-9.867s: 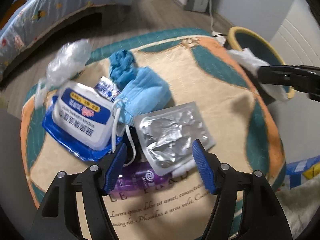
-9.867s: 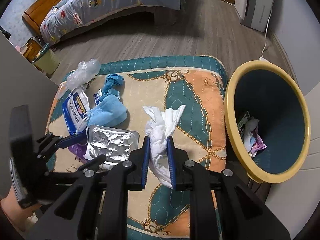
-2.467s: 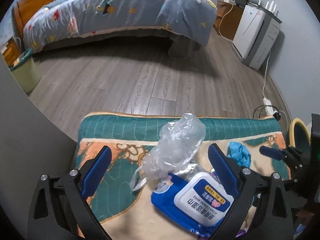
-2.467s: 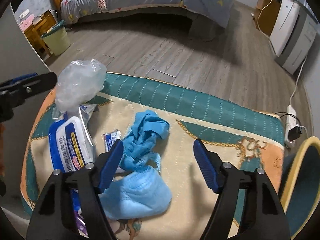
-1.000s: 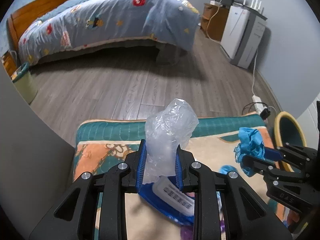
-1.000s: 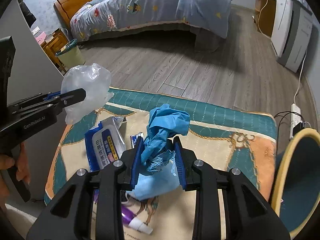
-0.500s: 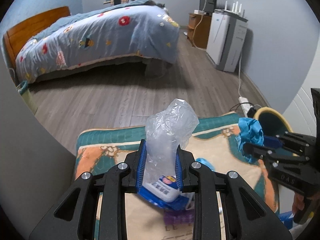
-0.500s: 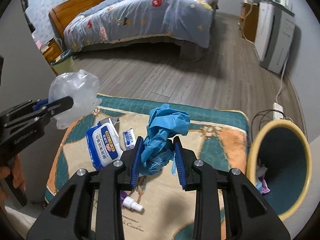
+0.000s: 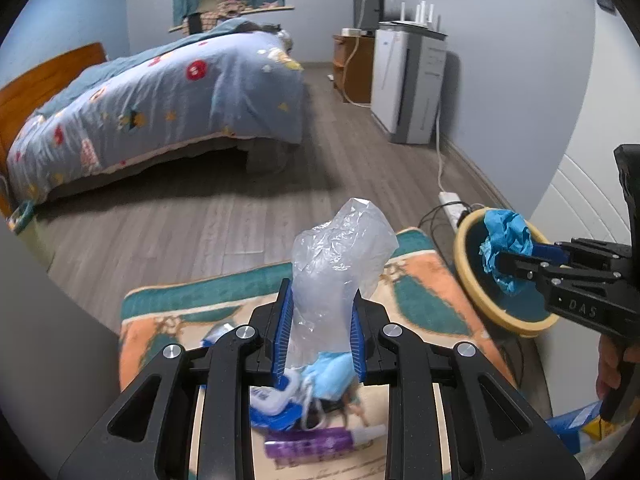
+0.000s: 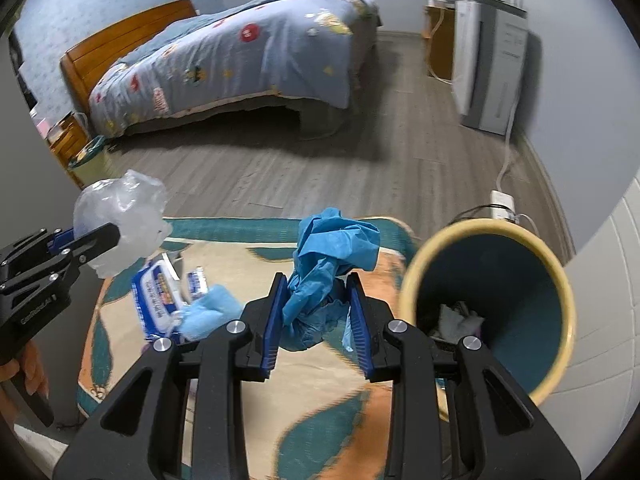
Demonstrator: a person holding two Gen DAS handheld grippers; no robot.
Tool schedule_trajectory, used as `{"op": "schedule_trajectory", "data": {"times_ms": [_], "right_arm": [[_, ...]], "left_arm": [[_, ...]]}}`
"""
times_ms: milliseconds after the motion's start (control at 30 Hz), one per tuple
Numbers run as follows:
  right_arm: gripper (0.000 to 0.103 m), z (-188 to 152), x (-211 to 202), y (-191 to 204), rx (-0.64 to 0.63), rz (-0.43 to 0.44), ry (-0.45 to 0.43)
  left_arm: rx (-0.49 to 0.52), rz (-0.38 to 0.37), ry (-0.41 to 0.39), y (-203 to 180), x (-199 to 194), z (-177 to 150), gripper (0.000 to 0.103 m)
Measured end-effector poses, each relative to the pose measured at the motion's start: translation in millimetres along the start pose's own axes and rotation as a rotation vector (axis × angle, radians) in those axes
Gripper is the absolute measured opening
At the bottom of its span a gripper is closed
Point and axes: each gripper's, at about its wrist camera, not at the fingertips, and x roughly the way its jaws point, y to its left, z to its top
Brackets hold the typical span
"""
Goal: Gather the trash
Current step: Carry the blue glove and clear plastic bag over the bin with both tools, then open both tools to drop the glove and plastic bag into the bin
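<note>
My left gripper (image 9: 318,334) is shut on a crumpled clear plastic bag (image 9: 340,258) and holds it up above the mat; the bag also shows in the right wrist view (image 10: 120,220). My right gripper (image 10: 318,322) is shut on a crumpled blue glove (image 10: 332,256), held just left of the yellow-rimmed trash bin (image 10: 516,240). In the left wrist view the glove (image 9: 504,244) hangs over the bin's mouth (image 9: 466,280). Trash lies inside the bin.
On the patterned mat (image 10: 320,420) lie a wet-wipes pack (image 10: 158,292), a light blue face mask (image 10: 212,310) and a purple tube (image 9: 312,446). Behind are a bed (image 10: 240,52), wood floor, a white appliance (image 10: 488,64) and a power strip (image 10: 502,200).
Both grippers have lifted and swung right toward the bin with their loads. The blue glove now sits at the bin's mouth.
</note>
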Motion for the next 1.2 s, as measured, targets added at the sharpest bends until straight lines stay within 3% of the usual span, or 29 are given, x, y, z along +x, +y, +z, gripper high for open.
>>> {"op": "schedule_trajectory", "data": {"times_ms": [567, 867, 1200], "right_arm": [[0.03, -7.6, -6.1, -119.1, 0.2, -0.128, 0.008], [0.03, -22.1, -0.5, -177.5, 0.346, -0.185, 0.046], [0.03, -38.8, 7.3, -213.2, 0.391, -0.222, 0.106]], "left_arm": [[0.145, -0.089, -0.03, -92.8, 16.5, 11.8, 0.027], [0.212, -0.173, 0.011, -139.2, 34.8, 2.0, 0.027], [0.277, -0.244, 0.068, -190.4, 62.7, -14.2, 0.027]]}}
